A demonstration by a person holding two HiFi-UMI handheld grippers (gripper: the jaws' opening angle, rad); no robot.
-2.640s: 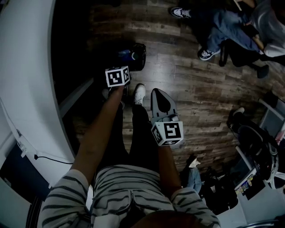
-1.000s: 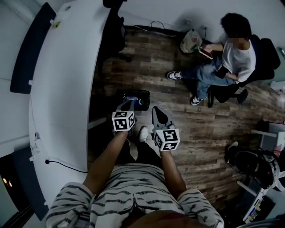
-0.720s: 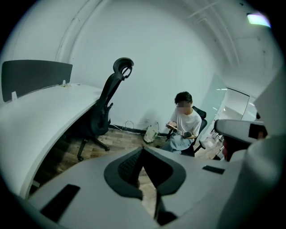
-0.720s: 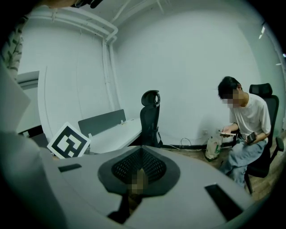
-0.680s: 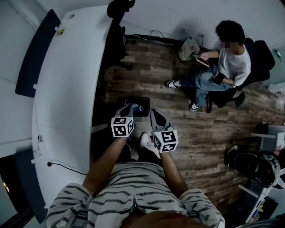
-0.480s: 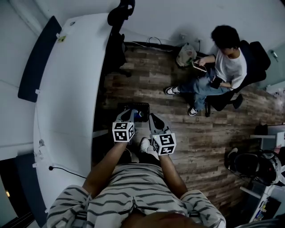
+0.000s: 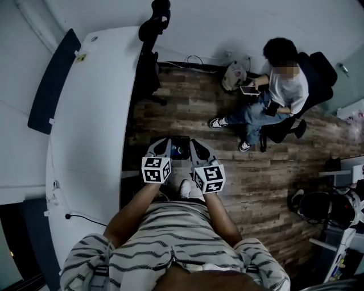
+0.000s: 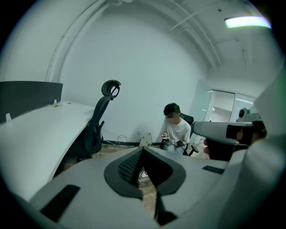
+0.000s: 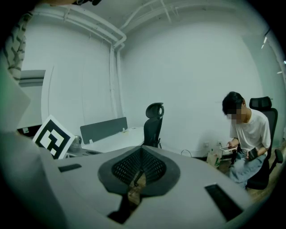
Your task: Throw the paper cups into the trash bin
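A black trash bin (image 7: 183,139) stands on the wooden floor by the desk's edge, partly hidden behind both grippers; something blue and white shows inside it. No paper cup is plainly visible in any view. My left gripper (image 7: 161,143) (image 8: 143,151) is raised in front of my chest, just left of the bin, its jaws shut with nothing between them. Beside it, my right gripper (image 7: 194,143) (image 9: 142,148) is also shut and empty. The two grippers point forward side by side, a little downward.
A long curved white desk (image 7: 91,113) runs along the left, with a black office chair (image 7: 156,14) at its far end and a cable on its near end. A person with a phone (image 7: 278,74) sits at the back right, beside a bag (image 7: 233,74). A second chair (image 7: 324,207) stands at the right.
Both grippers have risen and drawn closer together, and both still carry nothing. The view has lifted, so more of the desk and back wall shows. The bin now sits between the gripper tips.
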